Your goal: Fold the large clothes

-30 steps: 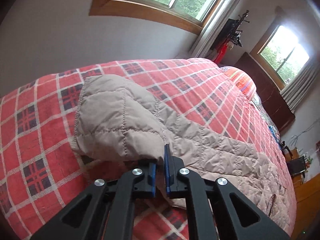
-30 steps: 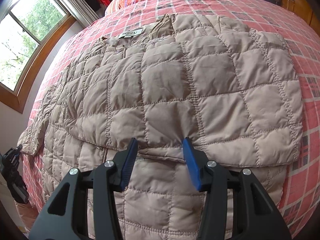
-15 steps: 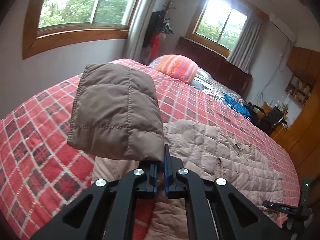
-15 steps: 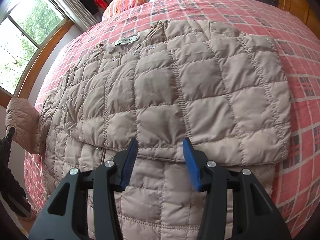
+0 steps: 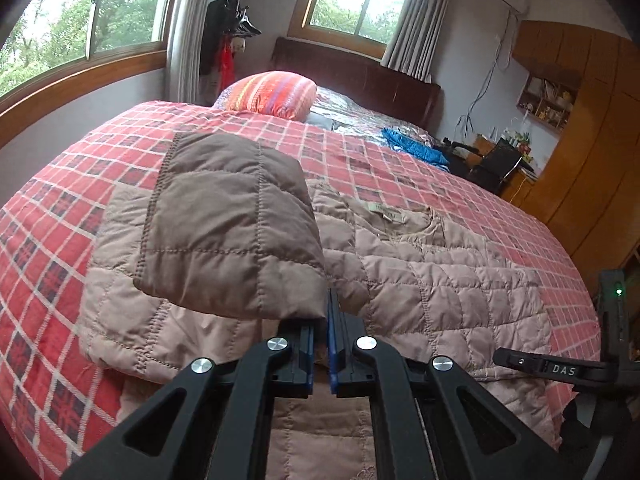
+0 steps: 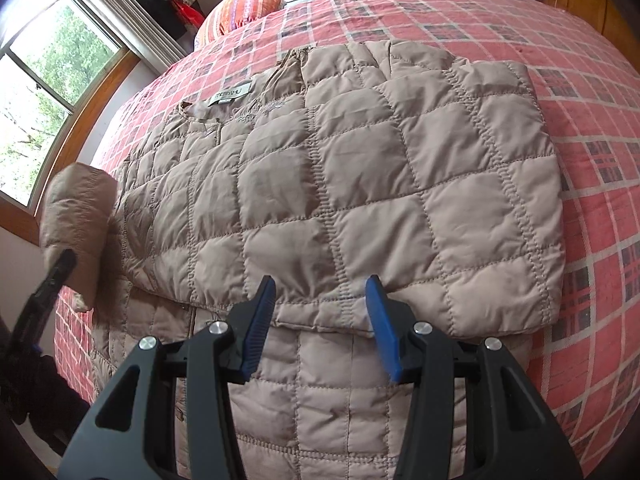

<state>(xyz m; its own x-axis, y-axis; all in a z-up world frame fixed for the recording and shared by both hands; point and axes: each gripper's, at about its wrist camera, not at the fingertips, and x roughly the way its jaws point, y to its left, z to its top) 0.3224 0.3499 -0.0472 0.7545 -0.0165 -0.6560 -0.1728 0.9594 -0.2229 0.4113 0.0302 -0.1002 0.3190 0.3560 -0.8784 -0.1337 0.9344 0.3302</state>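
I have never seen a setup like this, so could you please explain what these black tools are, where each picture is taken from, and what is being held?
There is no robot here. A person holds a two-finger gripper in each hand, and each gripper carries a fisheye camera looking forward along its fingers, hence the curved edges.

One picture is from the left gripper. Its jaws are shut on a sleeve, lifted above the jacket. The right-hand tool shows at that picture's right edge.

The other is from the right gripper. Its jaws are open and hold nothing, poised by the edge of the other sleeve, already folded across the jacket.

The beige quilted jacket lies on a bed with a red checked cover. A striped pillow and a blue cloth lie farther back.
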